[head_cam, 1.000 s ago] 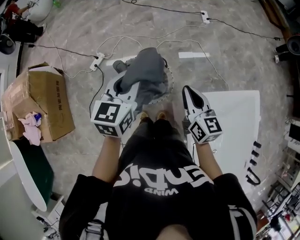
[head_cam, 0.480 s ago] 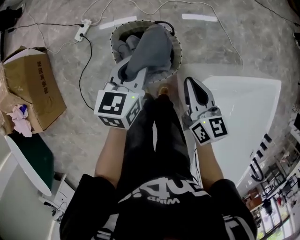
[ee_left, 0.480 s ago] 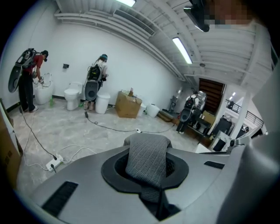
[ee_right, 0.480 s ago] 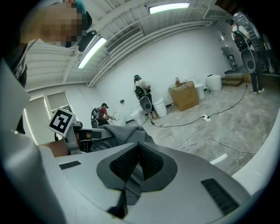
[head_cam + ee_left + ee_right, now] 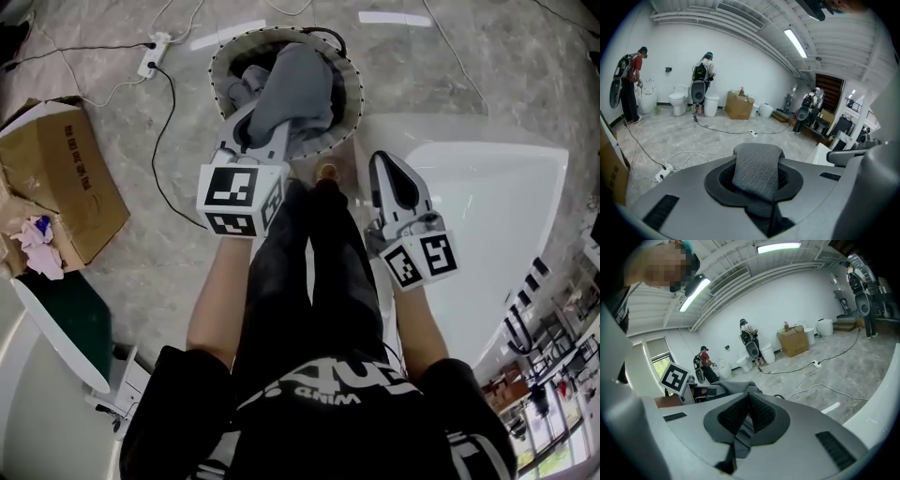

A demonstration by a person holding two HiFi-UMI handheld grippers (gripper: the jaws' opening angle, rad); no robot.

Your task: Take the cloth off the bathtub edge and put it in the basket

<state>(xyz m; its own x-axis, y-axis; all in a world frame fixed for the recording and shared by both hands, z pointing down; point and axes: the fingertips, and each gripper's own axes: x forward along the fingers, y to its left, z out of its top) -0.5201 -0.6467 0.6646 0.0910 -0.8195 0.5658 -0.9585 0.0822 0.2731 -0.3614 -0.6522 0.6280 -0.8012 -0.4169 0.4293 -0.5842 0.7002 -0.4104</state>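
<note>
In the head view my left gripper (image 5: 261, 127) is shut on a grey cloth (image 5: 298, 84), which hangs into the round basket (image 5: 354, 92) on the floor. The basket holds other grey fabric (image 5: 242, 89). In the left gripper view the knitted cloth (image 5: 757, 168) lies folded between the pads; the jaws have just been opening slightly with the cloth still between them. My right gripper (image 5: 389, 173) is shut and empty, hovering by the near rim of the white bathtub (image 5: 487, 216). The right gripper view shows its pads (image 5: 759, 411) pressed together and the cloth (image 5: 736, 386) to the left.
A cardboard box (image 5: 66, 178) with a pink rag (image 5: 37, 246) beside it stands to the left. A power strip (image 5: 150, 56) and cables run across the marble floor. The person's legs stand between the two grippers. Further people and a toilet (image 5: 677, 101) are at the far wall.
Both grippers have sunk toward the floor. The cloth has come down with the left gripper and now hangs inside the basket's rim, no longer above it.
</note>
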